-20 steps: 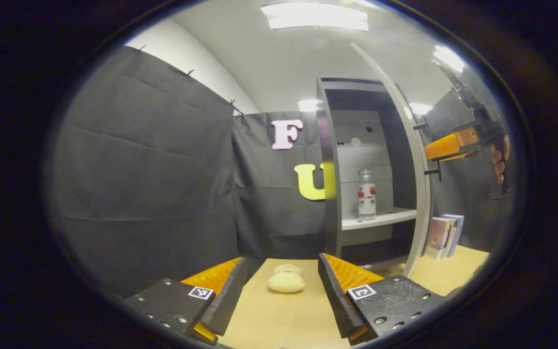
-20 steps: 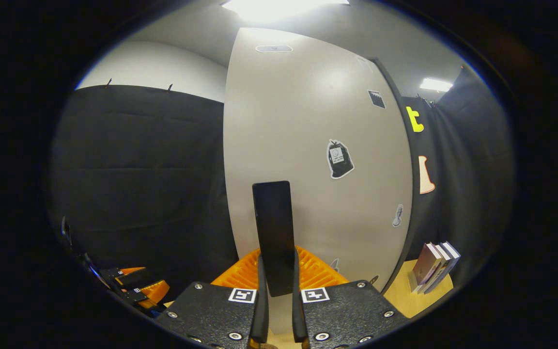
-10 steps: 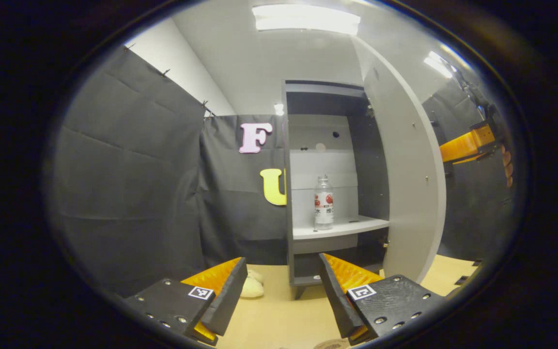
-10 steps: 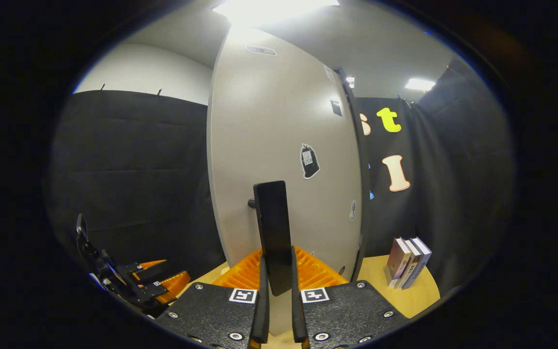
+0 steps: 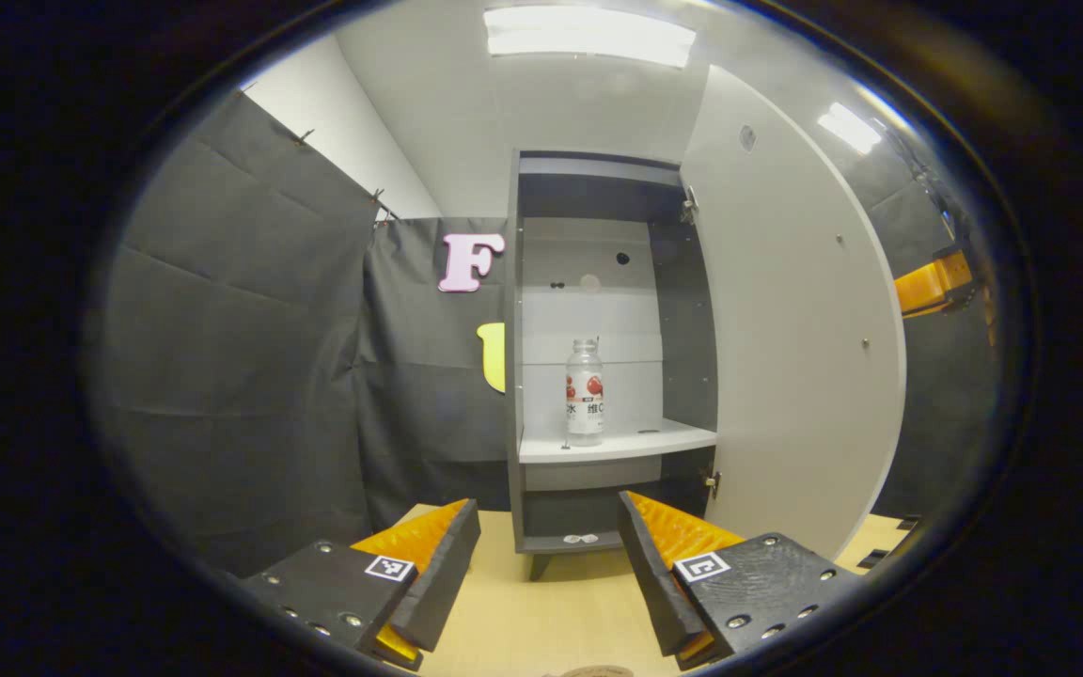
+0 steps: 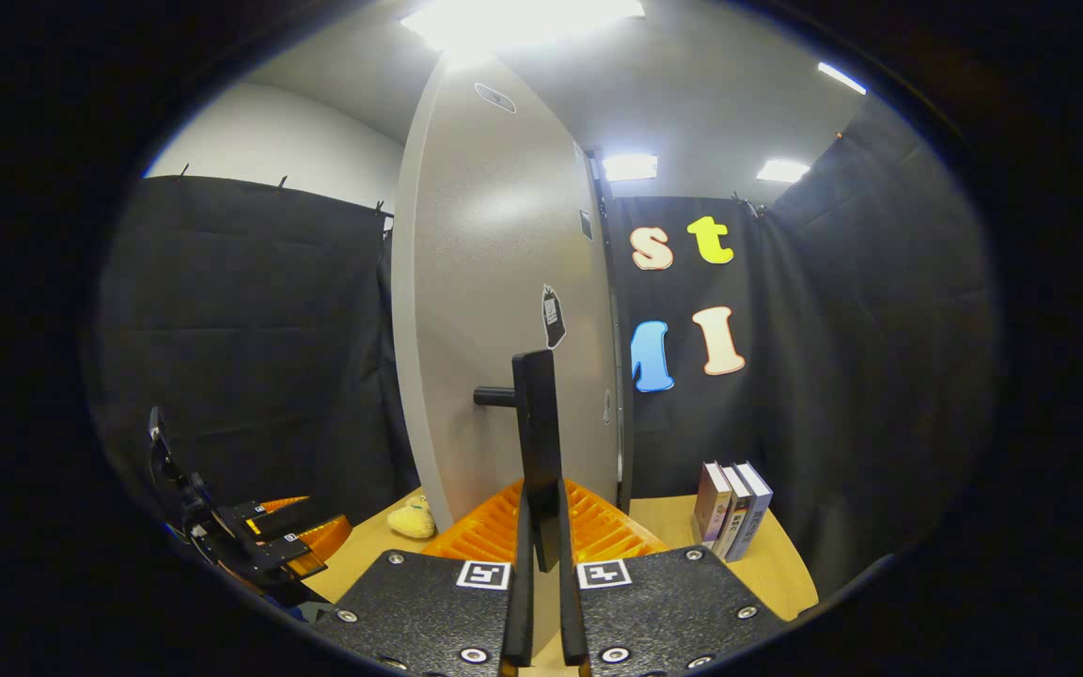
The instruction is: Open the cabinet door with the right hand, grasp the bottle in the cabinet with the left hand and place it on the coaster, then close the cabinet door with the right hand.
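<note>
The right gripper (image 6: 541, 602) is pinched on the flat black bar handle (image 6: 536, 442) of the tall pale grey cabinet door (image 5: 791, 320), which stands swung wide. The left gripper (image 5: 546, 564) has its fingers spread and holds nothing, low over the light wooden bench (image 5: 560, 611).

The clear plastic bottle with a red-and-white label (image 5: 585, 392) stands upright on the white shelf (image 5: 617, 442) inside the grey cabinet (image 5: 598, 188), at twelve o'clock from the left gripper and well apart from it.

The step in hand, by my judgement, is the reach for the bottle. The door should be held steady where it is, so it does not drift back into the path. The left gripper would do best going straight in, level with the label, fingers spread on either side of the body, clear of the cabinet's left wall at nine o'clock.

A brown round edge, perhaps the coaster (image 5: 588, 671), is cut off at six o'clock in the left gripper view. The space under the shelf is dark and hard to read. In the right gripper view the door hides the cabinet interior.
</note>
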Available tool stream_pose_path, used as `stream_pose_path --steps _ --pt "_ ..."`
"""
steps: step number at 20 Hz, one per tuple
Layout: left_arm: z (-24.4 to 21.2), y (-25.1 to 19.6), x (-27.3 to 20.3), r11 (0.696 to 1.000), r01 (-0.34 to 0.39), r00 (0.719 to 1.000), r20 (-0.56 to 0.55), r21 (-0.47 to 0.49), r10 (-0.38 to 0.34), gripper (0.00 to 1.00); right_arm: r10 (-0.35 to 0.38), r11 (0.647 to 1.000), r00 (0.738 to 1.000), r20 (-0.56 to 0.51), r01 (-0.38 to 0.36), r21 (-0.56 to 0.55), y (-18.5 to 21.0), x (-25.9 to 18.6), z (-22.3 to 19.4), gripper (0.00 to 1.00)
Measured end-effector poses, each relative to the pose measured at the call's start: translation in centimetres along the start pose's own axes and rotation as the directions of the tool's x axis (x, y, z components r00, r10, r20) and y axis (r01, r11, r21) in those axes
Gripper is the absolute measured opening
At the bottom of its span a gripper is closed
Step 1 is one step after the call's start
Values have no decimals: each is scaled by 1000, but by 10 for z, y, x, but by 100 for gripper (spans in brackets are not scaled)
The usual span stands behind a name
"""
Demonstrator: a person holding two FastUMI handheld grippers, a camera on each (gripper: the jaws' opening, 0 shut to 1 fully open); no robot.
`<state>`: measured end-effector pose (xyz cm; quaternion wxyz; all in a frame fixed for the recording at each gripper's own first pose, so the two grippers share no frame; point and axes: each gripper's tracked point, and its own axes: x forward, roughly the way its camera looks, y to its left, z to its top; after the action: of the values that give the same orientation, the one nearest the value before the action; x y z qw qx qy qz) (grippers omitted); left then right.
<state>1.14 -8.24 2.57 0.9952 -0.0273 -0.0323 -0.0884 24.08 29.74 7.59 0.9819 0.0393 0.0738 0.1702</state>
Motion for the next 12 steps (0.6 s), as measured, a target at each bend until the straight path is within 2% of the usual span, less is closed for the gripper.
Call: stream_pose_path --steps 1,4,7,9,10,12 --pt "1 -5 -1 1000 -1 1000 -3 -7 1 84 -1 1000 1000 0 1 3 -2 -1 0 12" --pt "2 -15 -1 1000 -9 1000 -13 -3 9 87 -5 1000 1000 -14 5 13 -7 -3 -5 11" --pt "4 -27 0 1000 -23 1000 -18 15 24 85 -21 1000 1000 -4 21 17 -16 -4 -4 12" --pt "9 -34 4 999 -34 999 -16 25 35 87 -34 999 999 8 34 15 -23 -2 -3 11" --pt "11 -37 5 999 -42 999 -15 31 42 85 -38 999 999 13 38 16 -26 -1 -3 11" --pt "20 -44 16 999 -44 999 -12 28 45 87 17 999 1000 17 -18 44 -15 -3 -4 11"
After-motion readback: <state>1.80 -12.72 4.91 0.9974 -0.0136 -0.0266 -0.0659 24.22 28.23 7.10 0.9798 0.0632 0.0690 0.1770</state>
